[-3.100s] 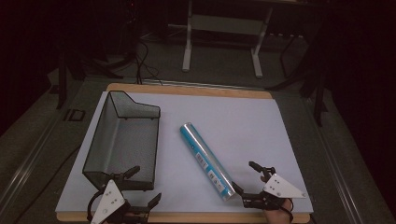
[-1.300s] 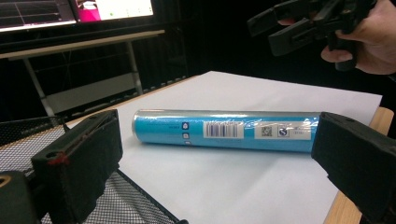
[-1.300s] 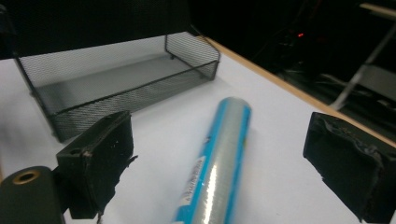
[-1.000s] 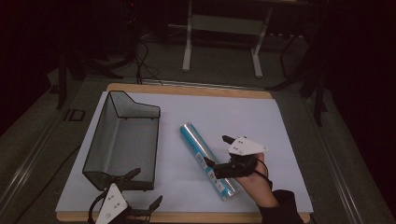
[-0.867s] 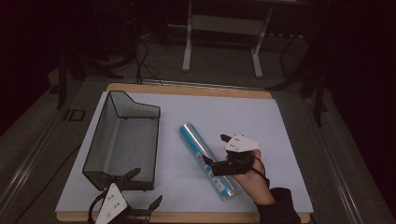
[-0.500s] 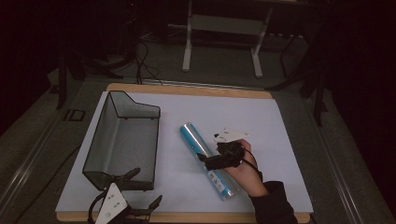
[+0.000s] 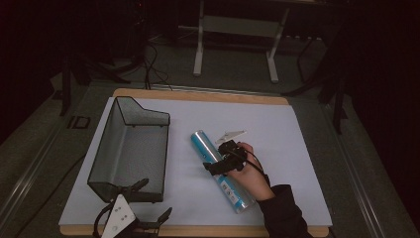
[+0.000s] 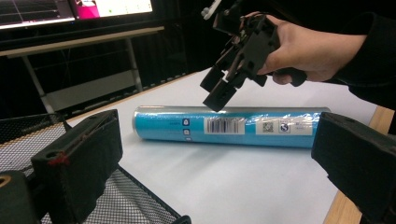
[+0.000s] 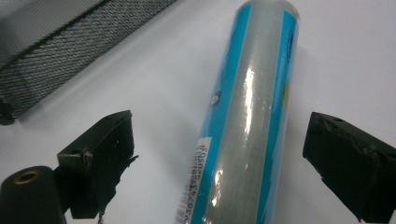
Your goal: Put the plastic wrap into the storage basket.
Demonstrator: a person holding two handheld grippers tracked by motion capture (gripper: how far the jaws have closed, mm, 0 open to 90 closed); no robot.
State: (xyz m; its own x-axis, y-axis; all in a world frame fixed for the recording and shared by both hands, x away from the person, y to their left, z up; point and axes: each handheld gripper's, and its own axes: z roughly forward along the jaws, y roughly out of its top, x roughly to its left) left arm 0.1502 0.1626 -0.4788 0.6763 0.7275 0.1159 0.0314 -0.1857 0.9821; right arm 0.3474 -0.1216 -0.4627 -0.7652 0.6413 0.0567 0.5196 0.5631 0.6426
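A long blue and silver tube [image 7: 232, 191] with a barcode label lies slantwise on the white table top, right of a black mesh basket [image 7: 130, 148]. My right gripper [image 7: 218, 166] hangs open over the tube's middle, one jaw on each side of the tube [image 9: 247, 116] and neither touching it. In the left gripper view the right gripper [image 8: 215, 91] tips down onto the top of the tube [image 8: 233, 126]. My left gripper [image 7: 153, 198] rests open at the table's front edge beside the basket's near corner [image 8: 116, 200], with nothing between its jaws.
The white sheet [image 7: 297, 148] covers a wooden table with a bare front edge [image 7: 208, 231]. Behind the table stand a metal frame [image 7: 235, 29] and dark floor cables. The basket wall [image 9: 56, 51] lies left of the tube.
My right gripper has come from the table's front right corner, leftward and forward, to hover over the tube. The left gripper, the tube and the basket have stayed put.
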